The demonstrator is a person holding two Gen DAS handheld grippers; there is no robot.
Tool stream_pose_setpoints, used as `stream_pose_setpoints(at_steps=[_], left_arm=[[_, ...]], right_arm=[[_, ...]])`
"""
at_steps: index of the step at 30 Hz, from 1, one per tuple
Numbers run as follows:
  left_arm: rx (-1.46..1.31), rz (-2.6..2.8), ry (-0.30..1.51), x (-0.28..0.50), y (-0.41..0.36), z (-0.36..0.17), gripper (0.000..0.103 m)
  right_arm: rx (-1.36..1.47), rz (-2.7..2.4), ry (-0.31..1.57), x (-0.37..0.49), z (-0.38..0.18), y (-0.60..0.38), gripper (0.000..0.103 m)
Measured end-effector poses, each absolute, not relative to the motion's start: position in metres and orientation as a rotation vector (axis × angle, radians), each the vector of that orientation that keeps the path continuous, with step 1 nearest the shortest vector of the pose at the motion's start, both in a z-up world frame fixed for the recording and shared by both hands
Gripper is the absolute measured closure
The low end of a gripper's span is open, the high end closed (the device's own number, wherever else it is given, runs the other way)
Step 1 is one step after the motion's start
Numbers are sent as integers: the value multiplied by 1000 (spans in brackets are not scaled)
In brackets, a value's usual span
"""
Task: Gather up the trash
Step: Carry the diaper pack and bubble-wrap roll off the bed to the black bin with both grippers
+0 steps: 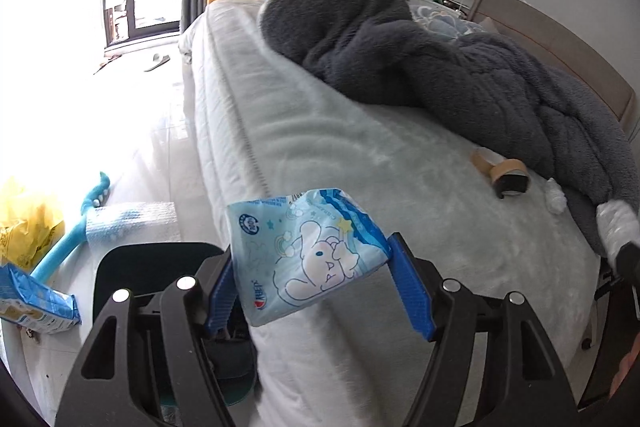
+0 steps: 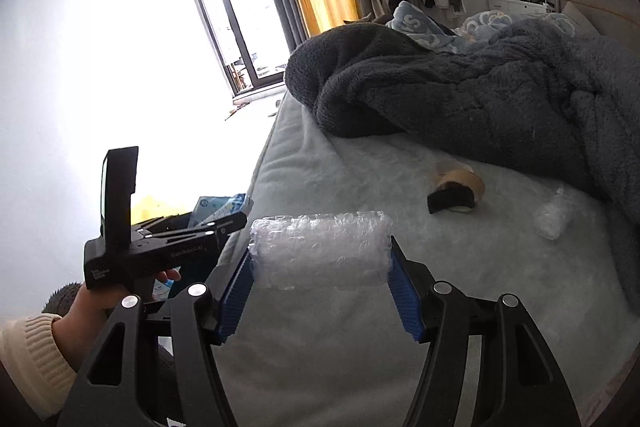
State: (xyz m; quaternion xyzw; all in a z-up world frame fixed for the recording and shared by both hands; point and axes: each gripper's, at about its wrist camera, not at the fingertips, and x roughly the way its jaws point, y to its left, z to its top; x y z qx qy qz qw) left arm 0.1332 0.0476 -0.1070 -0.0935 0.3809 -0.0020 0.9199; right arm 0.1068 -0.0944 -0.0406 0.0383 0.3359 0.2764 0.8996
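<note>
My left gripper [image 1: 310,259] is shut on a light blue tissue pack wrapper [image 1: 308,259] with a cartoon print, held over the bed's near edge. My right gripper [image 2: 320,263] is shut on a roll of clear bubble wrap [image 2: 320,251], held above the bed [image 2: 360,327]. The left gripper with its wrapper also shows in the right wrist view [image 2: 188,231], to the left. A brown tape roll [image 1: 506,175] and a small crumpled clear plastic piece [image 1: 556,195] lie on the bed; both also show in the right wrist view, tape roll [image 2: 456,189], plastic [image 2: 554,217].
A dark grey fleece blanket [image 1: 420,63] is heaped over the far side of the bed. On the floor to the left are a black bin [image 1: 156,279], a yellow bag [image 1: 28,223], a blue packet [image 1: 36,303], a teal tool [image 1: 76,227] and a bubble-wrap sheet [image 1: 132,227].
</note>
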Motion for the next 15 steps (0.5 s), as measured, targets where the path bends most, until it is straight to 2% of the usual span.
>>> stream_pose_setpoints(at_steps=[15], left_arm=[[-225,124,870,117,133,-136,31]], right_arm=[[72,693,684,129,-25,-6,39]])
